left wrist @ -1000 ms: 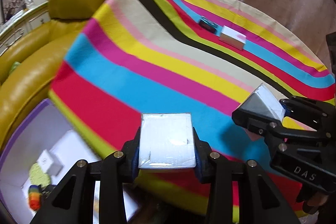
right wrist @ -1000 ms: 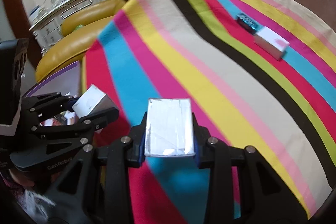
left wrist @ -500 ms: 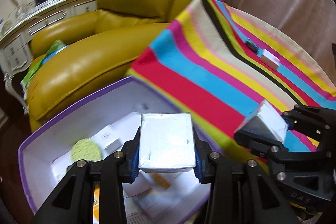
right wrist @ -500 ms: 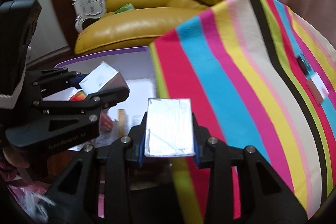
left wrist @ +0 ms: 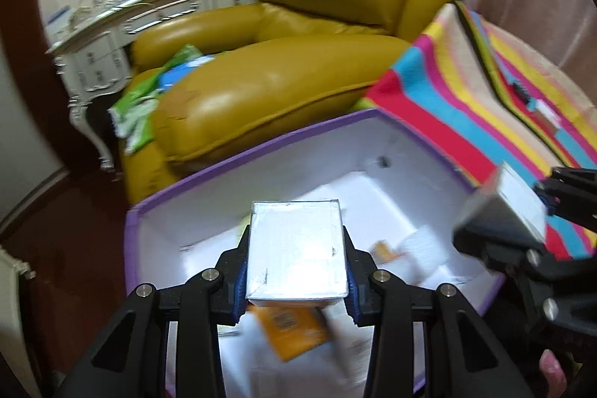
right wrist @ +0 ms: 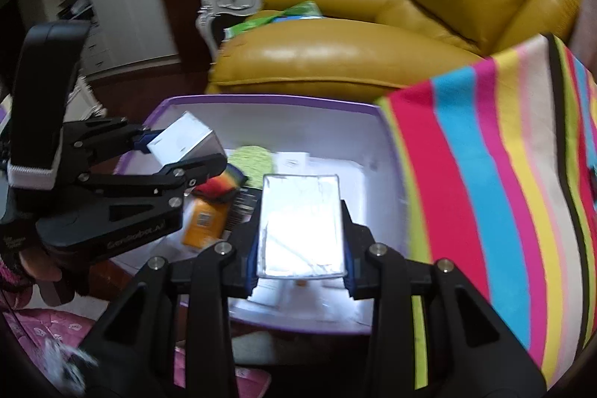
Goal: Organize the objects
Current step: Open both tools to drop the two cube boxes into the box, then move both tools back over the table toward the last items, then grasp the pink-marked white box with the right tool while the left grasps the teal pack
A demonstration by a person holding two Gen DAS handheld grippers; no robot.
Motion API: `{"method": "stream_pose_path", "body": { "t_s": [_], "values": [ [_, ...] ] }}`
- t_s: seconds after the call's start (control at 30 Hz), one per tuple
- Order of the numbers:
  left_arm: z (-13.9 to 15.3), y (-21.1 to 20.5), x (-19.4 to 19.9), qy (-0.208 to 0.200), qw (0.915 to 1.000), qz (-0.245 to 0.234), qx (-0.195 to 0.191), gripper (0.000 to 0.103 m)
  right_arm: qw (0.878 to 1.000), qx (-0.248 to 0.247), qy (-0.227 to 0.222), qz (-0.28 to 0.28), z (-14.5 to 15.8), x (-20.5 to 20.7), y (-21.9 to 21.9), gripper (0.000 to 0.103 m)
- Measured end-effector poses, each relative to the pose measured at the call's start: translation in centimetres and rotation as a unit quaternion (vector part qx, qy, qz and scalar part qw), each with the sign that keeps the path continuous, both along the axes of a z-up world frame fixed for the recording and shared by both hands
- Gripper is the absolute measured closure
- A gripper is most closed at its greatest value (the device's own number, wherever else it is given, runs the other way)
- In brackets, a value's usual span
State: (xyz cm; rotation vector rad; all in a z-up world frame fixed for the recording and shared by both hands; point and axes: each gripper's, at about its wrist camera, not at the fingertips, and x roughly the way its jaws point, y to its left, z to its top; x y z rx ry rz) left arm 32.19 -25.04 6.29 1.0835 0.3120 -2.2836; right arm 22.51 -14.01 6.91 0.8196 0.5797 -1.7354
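Both claws have swung off the striped table point(left wrist: 485, 107) and now hang over the purple-rimmed bin point(left wrist: 261, 152); left claw point(left wrist: 296, 256) and right claw point(right wrist: 302, 234) each clench a white box, ready for dropping in

The left gripper point(left wrist: 296, 248) is clamping a white box point(left wrist: 296, 250) above the purple-rimmed bin point(left wrist: 261, 148) (orange packet point(left wrist: 294, 329) lying inside), while the right gripper point(left wrist: 522, 211) is gripping a second box point(left wrist: 503, 207) alongside.
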Motion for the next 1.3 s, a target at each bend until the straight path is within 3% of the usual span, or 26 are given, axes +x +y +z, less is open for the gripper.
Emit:
{"method": "stream_pose_path", "body": {
  "t_s": [0.03,0.1,0.13,0.17,0.23,0.3,0.43,0.57,0.73,0.9,1.03,1.23,1.3],
  "values": [
    [0.2,-0.4,0.4,-0.007,0.9996,0.02,-0.017,0.06,1.0,-0.001,-0.005,0.019,-0.2,0.5,-0.3,0.065],
    [0.4,-1.2,0.5,-0.016,0.9973,0.056,-0.045,0.04,0.999,-0.004,0.0,0.033,-0.4,1.0,-0.5,0.057],
    [0.8,-1.6,0.4,-0.018,0.9949,0.079,-0.06,0.024,0.999,-0.01,0.006,0.031,-0.4,1.0,-0.3,0.042],
    [1.4,-1.7,0.3,-0.01,0.9921,0.099,-0.076,0.018,0.999,-0.015,0.008,0.028,-0.3,0.8,0.0,0.032],
    [2.7,-1.4,-0.8,0.028,0.9909,0.099,-0.086,0.017,0.999,-0.034,0.018,0.002,0.2,-1.0,1.8,0.03],
    [3.2,-0.4,-2.9,0.04,0.993,0.074,-0.083,0.014,0.998,-0.042,0.028,-0.032,0.7,-3.0,3.7,0.028],
    [2.7,4.1,-10.1,0.039,0.9973,-0.041,-0.047,0.011,0.988,-0.052,0.029,-0.142,0.7,-11.0,10.8,0.021],
    [0.4,10.3,-18.7,0.027,0.9869,-0.155,0.037,0.011,0.972,-0.032,0.029,-0.233,-0.5,-18.5,18.1,0.017],
    [-1.9,18.4,-28.4,0.015,0.9687,-0.242,0.056,0.011,0.951,0.019,0.038,-0.305,-2.9,-27.6,26.5,0.017],
    [-3.4,22.7,-36.3,-0.005,0.9552,-0.287,0.072,0.011,0.946,0.043,0.045,-0.317,-4.1,-36.2,32.4,0.016],
    [-3.4,23.6,-40.8,-0.008,0.9487,-0.304,0.085,0.011,0.951,0.058,0.053,-0.299,-4.8,-41.7,34.1,0.013],
    [-3.5,22.3,-45.1,-0.007,0.9499,-0.288,0.12,0.011,0.97,0.083,0.037,-0.227,-6.6,-46.5,33.1,0.013],
    [-3.9,21.7,-46.4,-0.009,0.9511,-0.275,0.141,0.011,0.973,0.1,0.056,-0.198,-7.0,-47.2,32.0,0.013]
  ]
}}
